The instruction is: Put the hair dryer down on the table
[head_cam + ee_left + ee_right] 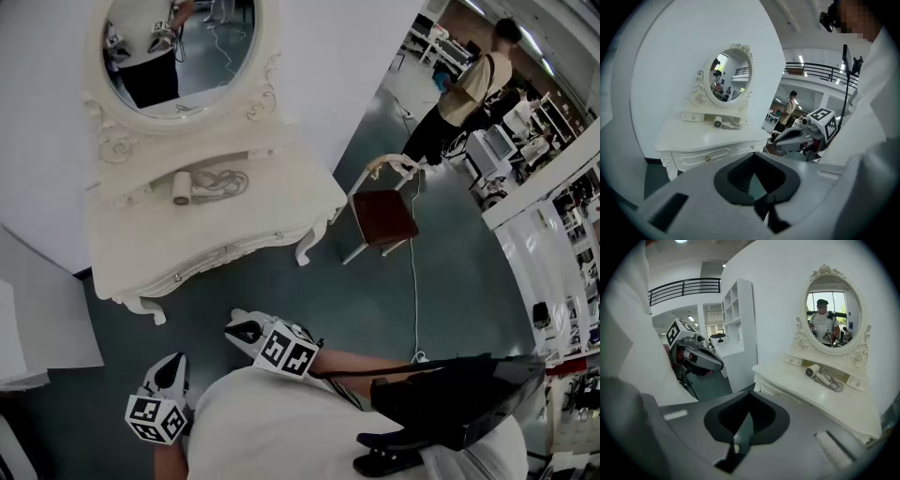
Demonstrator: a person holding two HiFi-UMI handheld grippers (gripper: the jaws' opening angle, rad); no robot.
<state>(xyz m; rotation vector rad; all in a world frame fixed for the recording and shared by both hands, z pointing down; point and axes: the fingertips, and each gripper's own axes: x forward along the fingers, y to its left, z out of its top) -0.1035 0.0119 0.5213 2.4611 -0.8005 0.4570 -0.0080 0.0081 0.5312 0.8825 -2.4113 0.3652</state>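
The white hair dryer (183,187) lies on its side on the cream dressing table (216,246), below the oval mirror, with its cord coiled to its right. It also shows on the tabletop in the left gripper view (718,123) and in the right gripper view (813,371). Both grippers hang low, close to my body and well away from the table. My left gripper (171,364) is shut and holds nothing. My right gripper (240,328) is shut too, with nothing between its jaws.
An oval mirror (178,47) stands at the back of the table. A brown-seated chair (382,217) is to the table's right, with a cable (414,281) trailing over the dark floor. A person (464,94) stands farther off. A white cabinet (37,319) is at the left.
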